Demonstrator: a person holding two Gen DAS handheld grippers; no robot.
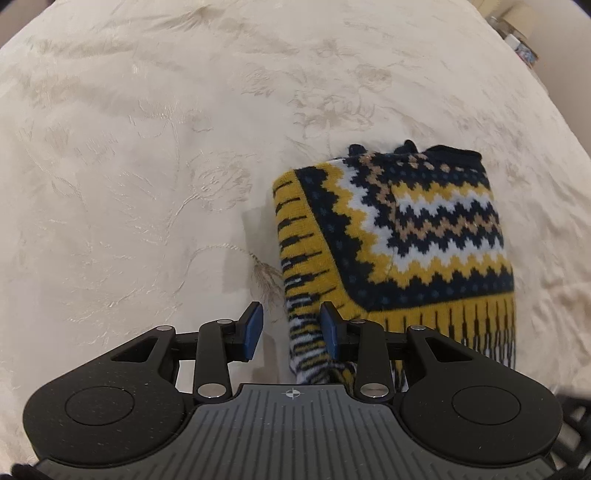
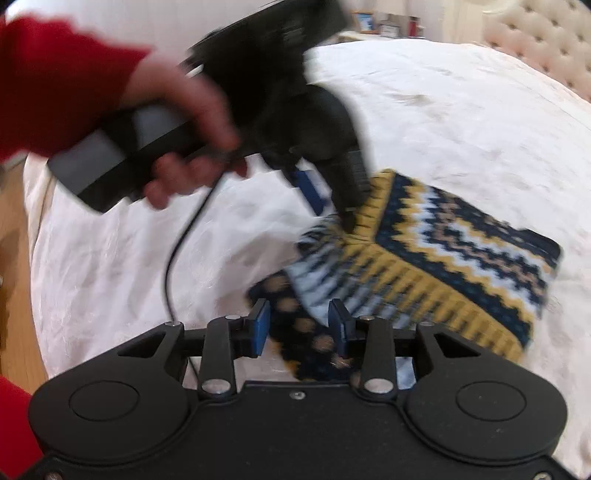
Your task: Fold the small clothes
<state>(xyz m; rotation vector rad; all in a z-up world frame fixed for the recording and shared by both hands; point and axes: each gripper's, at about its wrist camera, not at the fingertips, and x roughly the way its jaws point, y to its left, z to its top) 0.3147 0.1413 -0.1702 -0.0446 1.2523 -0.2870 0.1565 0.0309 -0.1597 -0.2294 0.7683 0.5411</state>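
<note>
A small knitted sweater (image 1: 406, 229) in navy, mustard and white zigzags lies folded on a cream bedspread (image 1: 147, 147). My left gripper (image 1: 291, 325) is open, its blue pads straddling the sweater's near-left striped corner. In the right wrist view the sweater (image 2: 443, 258) lies ahead, blurred. My right gripper (image 2: 299, 325) is open just above a dotted navy sleeve or flap (image 2: 314, 347) at the sweater's near edge. The left gripper (image 2: 332, 195) shows from outside there, held by a hand in a red sleeve, over the sweater's far-left corner.
The embroidered bedspread (image 2: 461, 110) spreads wide around the sweater. A tufted headboard (image 2: 546, 40) and small items on a shelf (image 2: 384, 26) sit beyond. A black cable (image 2: 173, 258) hangs from the left gripper. Wooden floor (image 2: 14, 258) lies at left.
</note>
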